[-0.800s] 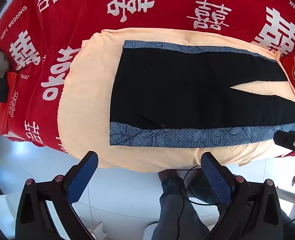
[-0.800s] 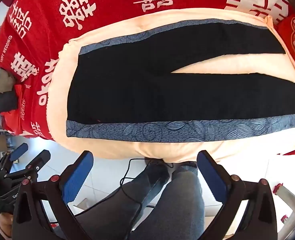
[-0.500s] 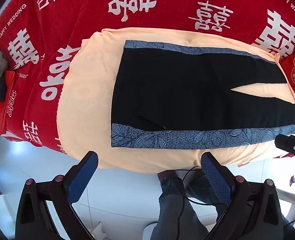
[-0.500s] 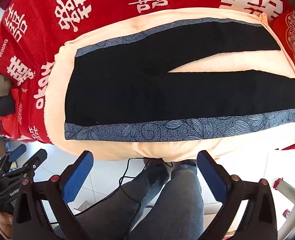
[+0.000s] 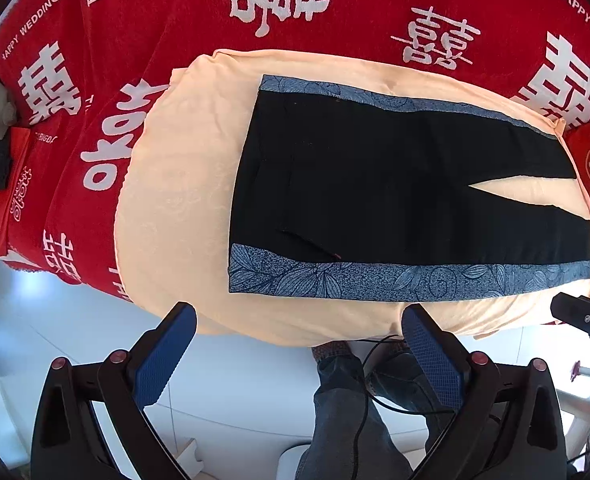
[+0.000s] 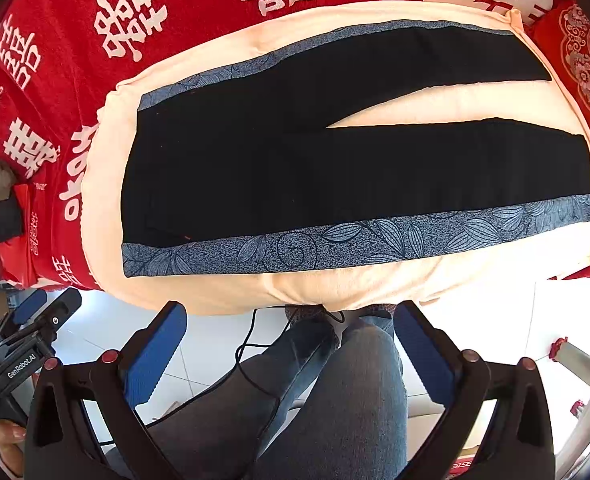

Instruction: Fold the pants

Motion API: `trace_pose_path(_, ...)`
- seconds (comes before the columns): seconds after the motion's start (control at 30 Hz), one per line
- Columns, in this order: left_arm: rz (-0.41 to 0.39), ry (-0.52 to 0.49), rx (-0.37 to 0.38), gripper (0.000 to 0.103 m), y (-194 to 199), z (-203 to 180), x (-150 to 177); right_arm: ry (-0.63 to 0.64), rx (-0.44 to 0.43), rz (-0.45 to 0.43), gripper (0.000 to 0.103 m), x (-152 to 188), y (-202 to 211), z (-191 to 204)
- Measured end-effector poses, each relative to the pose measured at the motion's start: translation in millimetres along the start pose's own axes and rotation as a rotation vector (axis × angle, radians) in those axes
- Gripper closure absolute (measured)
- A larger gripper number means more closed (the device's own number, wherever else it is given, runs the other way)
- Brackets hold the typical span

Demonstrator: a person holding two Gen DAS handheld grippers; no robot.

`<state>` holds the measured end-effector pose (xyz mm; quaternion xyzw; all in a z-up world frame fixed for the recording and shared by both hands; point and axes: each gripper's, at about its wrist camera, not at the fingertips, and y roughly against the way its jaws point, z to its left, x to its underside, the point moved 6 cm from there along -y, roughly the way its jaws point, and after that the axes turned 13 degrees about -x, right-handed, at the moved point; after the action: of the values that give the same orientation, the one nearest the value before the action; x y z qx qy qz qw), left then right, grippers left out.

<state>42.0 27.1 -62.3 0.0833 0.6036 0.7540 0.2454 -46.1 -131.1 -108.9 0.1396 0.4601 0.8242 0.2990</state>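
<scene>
Black pants with blue leaf-patterned side bands lie flat on a peach cloth, waistband to the left, both legs spread to the right. They also show in the right wrist view. My left gripper is open and empty, held off the table's near edge below the waist end. My right gripper is open and empty, held off the near edge below the middle of the near leg. Neither touches the pants.
The peach cloth lies on a red cover with white characters. A red cushion sits at the far right. The person's jeans-clad legs and a black cable are below the table edge, over white floor.
Both grippers have moved slightly toward the table; the pants sit a little lower and larger in both views. The pants have not moved.
</scene>
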Motion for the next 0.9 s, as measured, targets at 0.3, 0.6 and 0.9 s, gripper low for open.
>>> trace_pose_path(0.3,-0.011,-0.014,-0.002,0.000,0,1,-2,-0.004,0.021,-0.012,0.000,3,1,3)
trace_pose_path(0.6,-0.013,-0.017,-0.001,0.000,-1,4,-3,0.002,0.034,-0.019,0.000,3,0,7)
trace_pose_path(0.9,-0.009,-0.011,0.003,0.000,-8,12,-3,0.024,0.058,-0.019,0.000,3,-2,16)
